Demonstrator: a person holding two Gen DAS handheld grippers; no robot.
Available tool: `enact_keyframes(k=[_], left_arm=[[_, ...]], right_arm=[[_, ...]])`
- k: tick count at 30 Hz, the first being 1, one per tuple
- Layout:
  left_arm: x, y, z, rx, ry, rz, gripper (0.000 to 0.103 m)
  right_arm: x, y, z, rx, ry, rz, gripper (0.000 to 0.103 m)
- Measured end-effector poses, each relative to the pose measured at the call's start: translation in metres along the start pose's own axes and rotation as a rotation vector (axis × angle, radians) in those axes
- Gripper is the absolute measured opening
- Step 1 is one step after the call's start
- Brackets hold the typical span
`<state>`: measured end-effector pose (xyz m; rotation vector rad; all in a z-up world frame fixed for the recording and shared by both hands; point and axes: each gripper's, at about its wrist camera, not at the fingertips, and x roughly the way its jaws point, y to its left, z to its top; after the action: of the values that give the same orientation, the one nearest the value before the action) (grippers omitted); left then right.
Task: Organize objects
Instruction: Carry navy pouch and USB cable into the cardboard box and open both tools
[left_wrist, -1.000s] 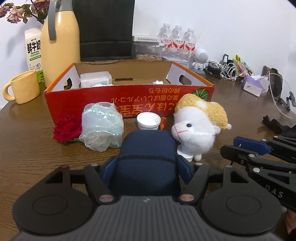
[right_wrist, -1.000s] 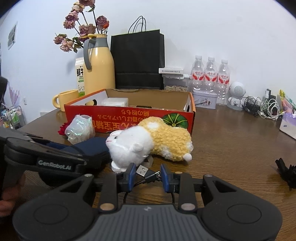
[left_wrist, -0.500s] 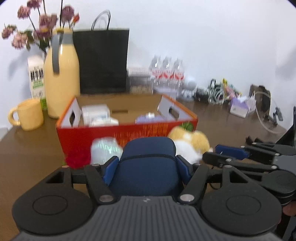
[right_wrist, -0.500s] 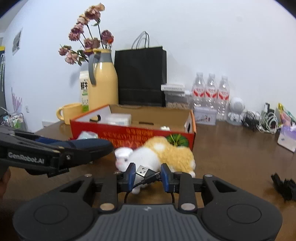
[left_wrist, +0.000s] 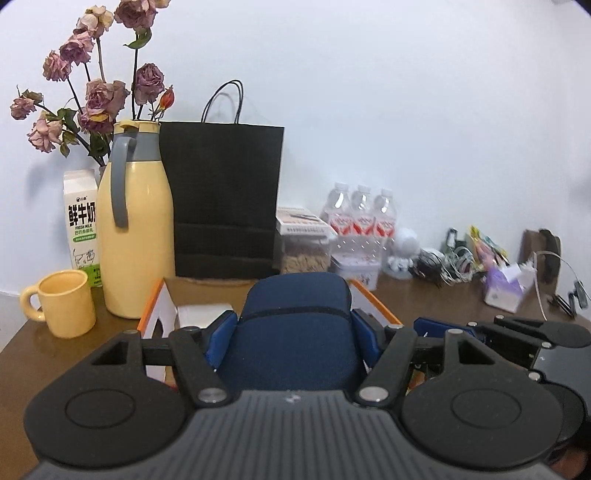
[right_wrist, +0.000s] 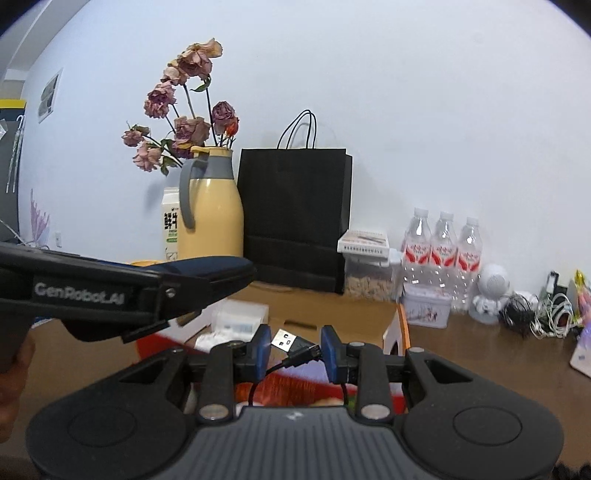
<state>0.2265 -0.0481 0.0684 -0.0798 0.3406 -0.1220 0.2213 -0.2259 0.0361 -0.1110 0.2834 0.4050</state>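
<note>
My left gripper (left_wrist: 295, 332) is shut on a dark blue zippered case (left_wrist: 295, 332), held above the near wall of the red and orange cardboard box (left_wrist: 159, 314). The case hides most of the box. My right gripper (right_wrist: 295, 349) is shut on a black USB cable (right_wrist: 293, 345), its silver plug pointing up and left between the blue pads. In the right wrist view the left gripper (right_wrist: 207, 280) with the blue case (right_wrist: 207, 266) hangs at the left, above the box (right_wrist: 332, 314). A white plastic container (right_wrist: 240, 317) lies inside the box.
Behind the box stand a yellow jug (left_wrist: 135, 236) with dried roses, a milk carton (left_wrist: 81, 232), a yellow mug (left_wrist: 64, 302), a black paper bag (left_wrist: 225, 199), water bottles (left_wrist: 360, 218), a snack jar (left_wrist: 304, 254) and a tangle of cables (left_wrist: 450, 258) at right. A hand (right_wrist: 14, 373) shows at the left edge.
Both grippers have risen with their loads, so the views now look over the box at the wall. The plush sheep, rose, white cap and plastic wrap have dropped out of view.
</note>
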Motion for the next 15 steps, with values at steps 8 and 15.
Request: enact_keyframes(k=[8,15], left_arm=[[0.070,0.013,0.014,-0.055,0.033,0.023,0.068],[0.128,0.020,0.009,-0.077,0.112,0.047,0.068]], right_arm=[[0.066,-0.018,0.021,-0.008,0.043,-0.011,0.028],[0.121,-0.041,0.015,0.052,0.109,0.005,0.028]])
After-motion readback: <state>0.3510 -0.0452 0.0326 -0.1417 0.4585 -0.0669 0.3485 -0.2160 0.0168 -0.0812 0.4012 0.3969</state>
